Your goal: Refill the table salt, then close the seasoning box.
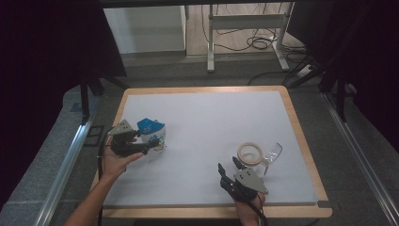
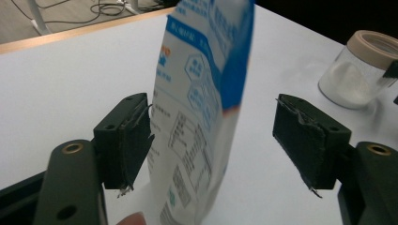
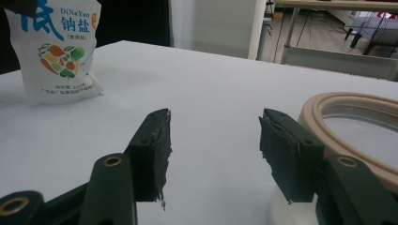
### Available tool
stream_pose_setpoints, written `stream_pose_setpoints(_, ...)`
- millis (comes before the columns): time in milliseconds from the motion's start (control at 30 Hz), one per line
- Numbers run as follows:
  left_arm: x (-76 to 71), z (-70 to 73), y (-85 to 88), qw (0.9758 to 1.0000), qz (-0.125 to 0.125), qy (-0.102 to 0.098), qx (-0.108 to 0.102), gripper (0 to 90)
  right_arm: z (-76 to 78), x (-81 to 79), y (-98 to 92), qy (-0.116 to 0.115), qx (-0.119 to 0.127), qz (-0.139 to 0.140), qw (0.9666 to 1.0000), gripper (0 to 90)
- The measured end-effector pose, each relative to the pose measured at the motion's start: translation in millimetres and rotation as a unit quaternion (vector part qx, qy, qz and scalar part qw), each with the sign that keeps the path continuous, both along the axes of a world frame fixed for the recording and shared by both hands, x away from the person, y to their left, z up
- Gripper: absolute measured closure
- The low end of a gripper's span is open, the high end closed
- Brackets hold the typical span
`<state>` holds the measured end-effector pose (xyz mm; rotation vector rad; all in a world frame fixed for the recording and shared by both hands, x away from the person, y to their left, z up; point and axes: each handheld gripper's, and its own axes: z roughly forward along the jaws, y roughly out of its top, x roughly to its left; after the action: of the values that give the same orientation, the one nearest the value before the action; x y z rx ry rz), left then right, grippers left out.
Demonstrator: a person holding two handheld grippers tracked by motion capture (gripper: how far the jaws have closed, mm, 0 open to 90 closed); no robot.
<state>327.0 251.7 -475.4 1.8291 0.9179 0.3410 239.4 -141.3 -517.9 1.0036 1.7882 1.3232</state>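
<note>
Centrally, a white table (image 1: 207,136) fills the high view. Left of centre stands the salt pouch (image 1: 152,133), upright between the jaws of the left gripper (image 1: 149,147); in the left gripper view one pad lies against the pouch (image 2: 197,117) and the other stands clear, so the grip is loose. At lower right, the jar (image 1: 250,154) sits just beside the right gripper (image 1: 228,167), whose jaws stand apart on nothing.
</note>
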Motion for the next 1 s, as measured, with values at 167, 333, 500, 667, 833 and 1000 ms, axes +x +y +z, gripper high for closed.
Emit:
stream_pose_setpoints(167, -10.5, -7.7, 5.6, 1.0, -0.005, 0.008, -0.001, 24.7, 1.0, -0.2, -0.8, -0.002, -0.001, 0.0, 1.0, 44.0)
stream_pose_setpoints(333, -19.4, -17.2, 11.3, 0.9998, 0.006, 0.021, -0.006, 23.1, 2.0, -0.1, -1.9, 0.0, -0.001, 0.0, 1.0, 44.0)
stream_pose_setpoints(500, -29.3, -27.6, 15.4, 0.9995, 0.016, 0.027, -0.011, 22.5, 8.0, -4.7, -5.3, -0.001, 0.0, 0.009, 1.0, 44.0)
stream_pose_setpoints(667, -37.7, -34.5, 17.3, 0.9995, 0.015, 0.027, -0.009, 21.4, 18.6, -12.4, -16.0, -0.01, -0.006, 0.036, 0.9993, 54.0)
stream_pose_setpoints(833, -39.6, -41.6, 16.1, 0.9993, 0.015, 0.034, -0.002, 20.8, 27.3, -16.9, -30.4, -0.003, -0.011, 0.065, 0.9978, 80.5)
stream_pose_setpoints(1000, -41.2, -48.2, 15.2, 0.9991, 0.012, 0.04, 0.002, 20.8, 33.0, -25.2, -49.1, -0.004, -0.025, 0.078, 0.9966, 90.0)
